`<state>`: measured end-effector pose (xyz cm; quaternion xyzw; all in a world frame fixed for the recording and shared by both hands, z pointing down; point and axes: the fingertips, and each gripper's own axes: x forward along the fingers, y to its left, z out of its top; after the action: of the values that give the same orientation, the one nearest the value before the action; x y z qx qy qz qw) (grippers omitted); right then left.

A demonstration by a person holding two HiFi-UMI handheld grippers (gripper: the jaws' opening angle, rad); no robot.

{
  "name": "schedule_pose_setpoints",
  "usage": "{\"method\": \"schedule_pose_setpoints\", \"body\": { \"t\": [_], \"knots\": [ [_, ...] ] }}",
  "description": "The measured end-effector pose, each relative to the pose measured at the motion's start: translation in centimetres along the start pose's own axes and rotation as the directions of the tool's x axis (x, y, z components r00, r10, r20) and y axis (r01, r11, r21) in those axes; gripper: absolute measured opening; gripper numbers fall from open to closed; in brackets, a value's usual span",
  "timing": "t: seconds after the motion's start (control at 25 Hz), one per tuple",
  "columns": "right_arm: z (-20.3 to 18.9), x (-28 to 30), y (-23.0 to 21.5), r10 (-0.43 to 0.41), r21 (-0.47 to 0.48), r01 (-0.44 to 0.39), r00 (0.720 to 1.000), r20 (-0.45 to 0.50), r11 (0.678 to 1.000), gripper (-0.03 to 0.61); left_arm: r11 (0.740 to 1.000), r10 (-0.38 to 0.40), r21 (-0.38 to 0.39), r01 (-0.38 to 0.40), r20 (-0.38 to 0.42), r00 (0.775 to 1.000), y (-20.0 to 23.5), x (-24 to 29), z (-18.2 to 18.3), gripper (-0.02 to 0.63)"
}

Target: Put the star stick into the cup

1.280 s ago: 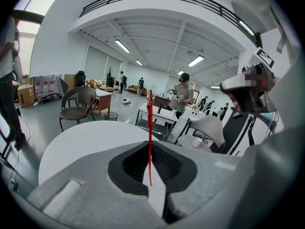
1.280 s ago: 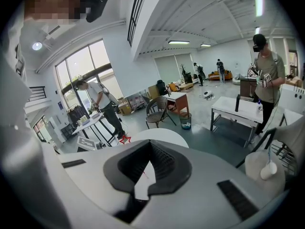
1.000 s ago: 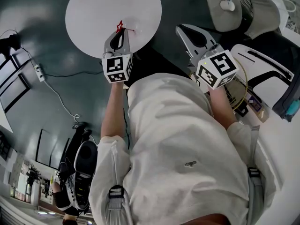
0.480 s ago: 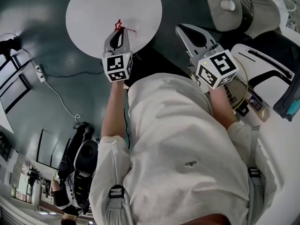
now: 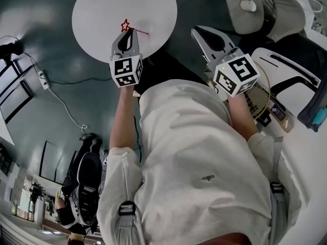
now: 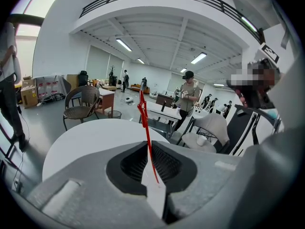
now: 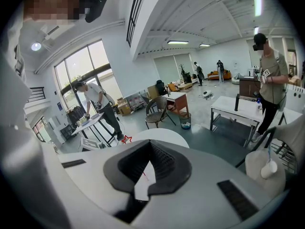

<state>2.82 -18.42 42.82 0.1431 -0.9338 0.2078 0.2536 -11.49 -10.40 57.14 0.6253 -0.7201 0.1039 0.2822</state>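
Observation:
The star stick [image 5: 125,25] is a thin red rod with a red star outline at its end. It hangs over the near edge of the round white table [image 5: 102,9]. My left gripper [image 5: 131,31] is shut on its rod at the jaw tips. In the left gripper view the star stick [image 6: 144,123] rises upright from the left gripper [image 6: 147,143]. A small white cup [image 5: 248,5] stands on a grey chair seat [image 5: 236,19] at the far right, also seen as the cup [image 6: 202,140]. My right gripper [image 5: 194,31] is shut and empty, between table and cup.
A white and black chair [image 5: 288,78] stands close on my right. A cable [image 5: 61,101] runs over the dark floor at left, near a power strip [image 5: 43,78]. Beyond the table are a wicker chair [image 6: 81,106], desks and several people.
My left gripper has moved a little forward and left over the table edge, carrying the star stick with it. The right gripper has stayed still.

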Motion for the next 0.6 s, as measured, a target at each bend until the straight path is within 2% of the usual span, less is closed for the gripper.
{"method": "schedule_pose_setpoints", "body": {
  "t": [0.6],
  "knots": [
    [-0.6, -0.3, -0.2, -0.007, 0.006, 0.007, 1.000, -0.002, 1.000, 0.008, 0.998, 0.020, -0.062, -0.020, -0.010, 1.000, 0.9, 0.0, -1.1, 0.021]
  ]
}}
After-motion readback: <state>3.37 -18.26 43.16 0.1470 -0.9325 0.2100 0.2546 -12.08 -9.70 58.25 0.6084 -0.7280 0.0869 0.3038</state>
